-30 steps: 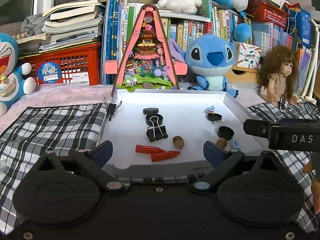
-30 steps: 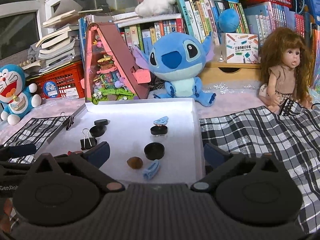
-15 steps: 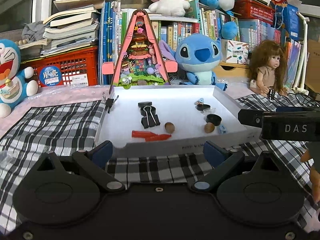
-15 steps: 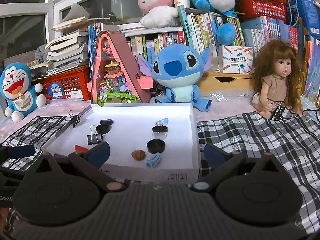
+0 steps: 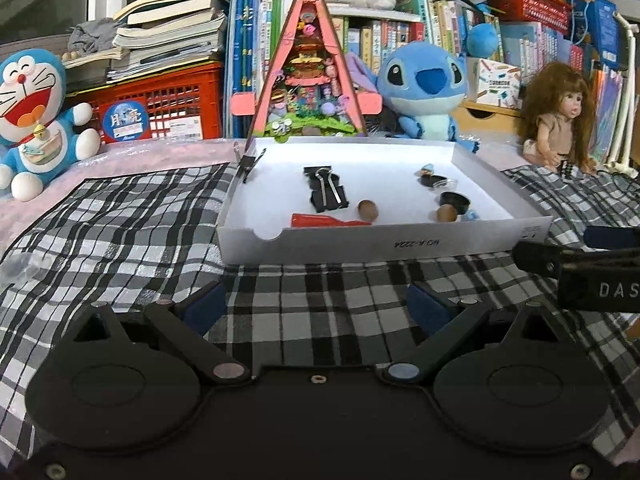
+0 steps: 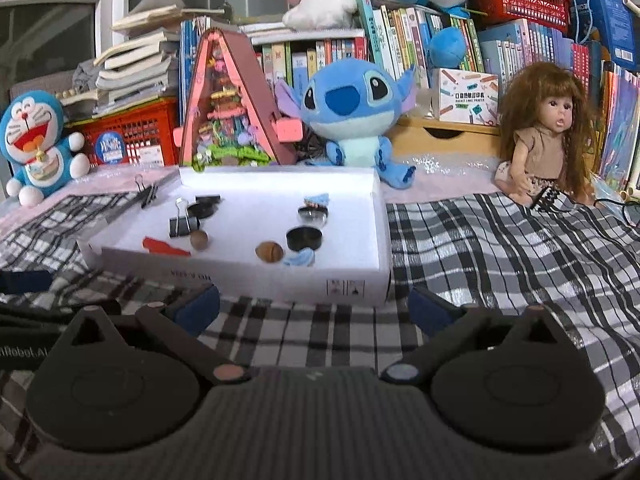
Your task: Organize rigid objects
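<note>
Both tools are wide open and hold nothing. Left tool (image 5: 316, 304) hangs over the checked cloth (image 5: 120, 232), near the front wall of the white box (image 5: 384, 242). Right tool (image 6: 314, 306) hangs over the same cloth by the box's near right corner.

Inside the box, nearest the front wall, lie two red pointed pieces (image 5: 320, 221) on the left and a small blue clip (image 6: 299, 258) on the right. Just behind are two brown nuts (image 6: 269, 251), well apart. A black round cap (image 6: 304, 238) sits just beside the right nut. A black binder clip (image 5: 327, 196) lies left of the middle. Farther back sit more black round pieces (image 6: 202, 209) and a little blue figure (image 6: 316, 200). Another binder clip (image 6: 146, 194) grips the box's far left wall.

Behind the box stand a pink triangle toy house (image 5: 308, 76), a blue plush (image 6: 352, 108), a doll (image 6: 544, 136) on the right and a blue cat plush (image 5: 32, 116) on the left.
</note>
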